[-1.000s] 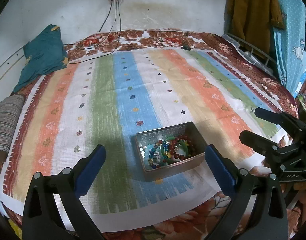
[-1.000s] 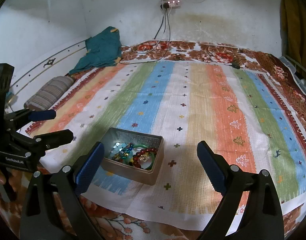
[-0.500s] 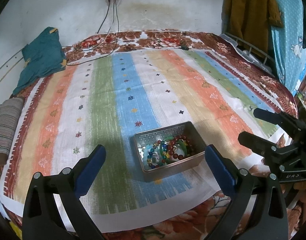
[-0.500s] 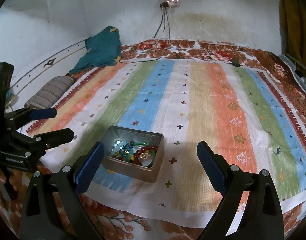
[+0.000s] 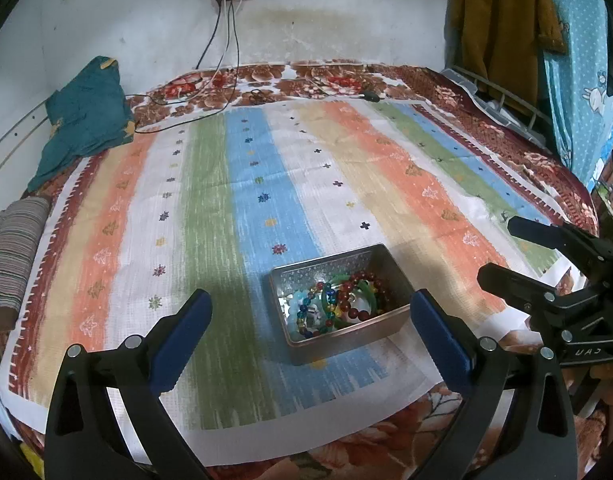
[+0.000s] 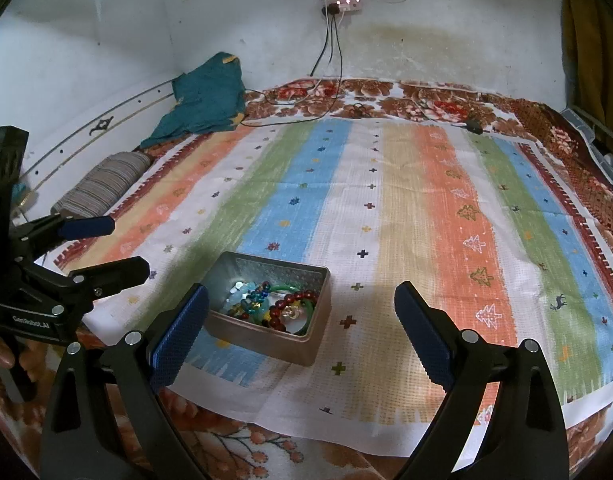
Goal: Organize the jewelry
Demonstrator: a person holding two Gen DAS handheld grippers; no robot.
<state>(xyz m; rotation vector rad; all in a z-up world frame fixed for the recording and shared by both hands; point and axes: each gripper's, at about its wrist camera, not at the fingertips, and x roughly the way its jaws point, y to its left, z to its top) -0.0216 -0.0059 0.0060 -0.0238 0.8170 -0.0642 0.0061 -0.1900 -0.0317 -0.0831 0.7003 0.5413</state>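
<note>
A small metal tin (image 5: 380, 341) (image 6: 262, 334) sits near the front edge of a striped cloth on a bed. Inside it lies a tangle of bead bracelets (image 5: 338, 304) (image 6: 278, 306): red, green, blue and mixed colours. My left gripper (image 5: 310, 332) hovers open above and just in front of the tin, with nothing between its blue pads. My right gripper (image 6: 300, 334) is open too, empty, with the tin just inside its left finger. Each gripper shows in the other's view: the right gripper (image 5: 502, 252) and the left gripper (image 6: 126, 248).
The striped cloth (image 5: 266, 184) covers most of a floral bedspread (image 6: 406, 96). A teal garment (image 5: 86, 116) and a striped rolled cloth (image 5: 10, 260) lie at the left edge. Cables (image 5: 210, 92) run from a wall socket. Clothes (image 5: 502, 20) hang at the right.
Both views have drifted slightly; the tin sits a little lower and nearer in the right wrist view. Both grippers stay open and nothing was picked up.
</note>
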